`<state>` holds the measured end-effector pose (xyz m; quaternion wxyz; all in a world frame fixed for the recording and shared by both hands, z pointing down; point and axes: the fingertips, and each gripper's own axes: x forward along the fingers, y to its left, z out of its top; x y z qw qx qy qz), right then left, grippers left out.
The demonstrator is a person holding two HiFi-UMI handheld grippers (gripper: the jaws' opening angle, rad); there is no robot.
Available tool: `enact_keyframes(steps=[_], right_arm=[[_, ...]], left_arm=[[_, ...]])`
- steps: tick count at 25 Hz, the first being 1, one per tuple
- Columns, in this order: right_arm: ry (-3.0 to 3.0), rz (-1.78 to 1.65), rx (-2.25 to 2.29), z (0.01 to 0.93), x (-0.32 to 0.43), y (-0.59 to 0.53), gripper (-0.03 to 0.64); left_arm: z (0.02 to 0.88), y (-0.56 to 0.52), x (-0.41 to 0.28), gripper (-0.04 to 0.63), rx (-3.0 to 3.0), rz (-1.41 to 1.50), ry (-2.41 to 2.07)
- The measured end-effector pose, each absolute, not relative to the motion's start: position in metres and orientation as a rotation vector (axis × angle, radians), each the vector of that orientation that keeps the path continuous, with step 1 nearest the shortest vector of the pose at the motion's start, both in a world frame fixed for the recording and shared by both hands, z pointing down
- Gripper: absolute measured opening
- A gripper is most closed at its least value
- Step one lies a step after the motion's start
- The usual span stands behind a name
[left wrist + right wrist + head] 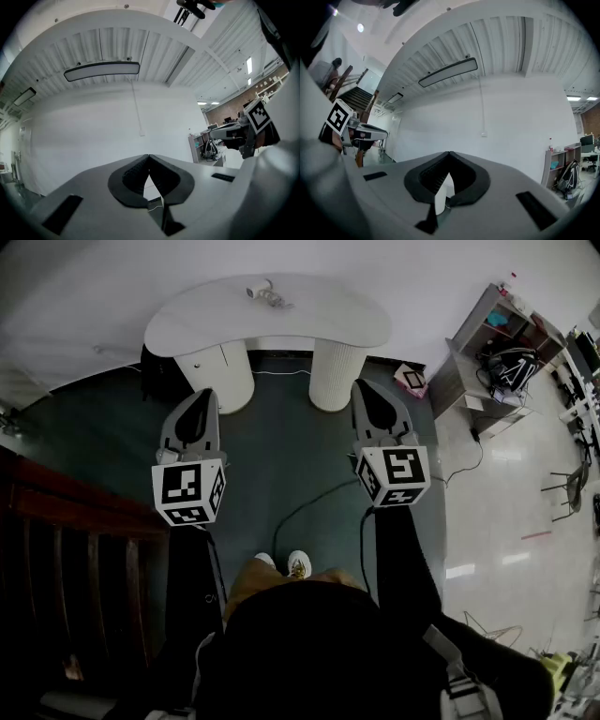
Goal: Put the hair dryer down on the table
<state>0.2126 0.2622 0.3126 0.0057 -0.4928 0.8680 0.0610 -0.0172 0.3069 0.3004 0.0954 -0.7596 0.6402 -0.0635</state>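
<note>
left gripper and right gripper are closed on nothing. the hair dryer seems already on the table, upper centre; the next move only needs staying clear

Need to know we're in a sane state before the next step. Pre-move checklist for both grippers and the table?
1. Left gripper empty: ok. Jaws are together with nothing between them.
2. Right gripper empty: ok. Jaws are together with nothing held.
3. Hair dryer on the table: cannot tell. A small pale object lies near the far edge. It is too small to identify.
4. Grippers apart from the table: ok. In the head view both hang over the dark floor, short of the near edge.
5. Grippers apart from each other: ok. They are side by side with a wide gap between them.
</note>
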Motion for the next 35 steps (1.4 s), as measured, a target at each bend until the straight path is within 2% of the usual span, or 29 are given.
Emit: enact_keyframes(steps=[10,35], right_arm=[[2.716,0.212,-1.466,0.301,0.200,0.275,0.025],[2.739,0.196,-1.446,0.307,0.189,0.271,0.025]], left_arm=[[0.287,0.317,-0.011,0.015,-2.299,-0.069,1.887],[0.286,0.315,-0.008,0.015,-2.237,-0.113,1.859]])
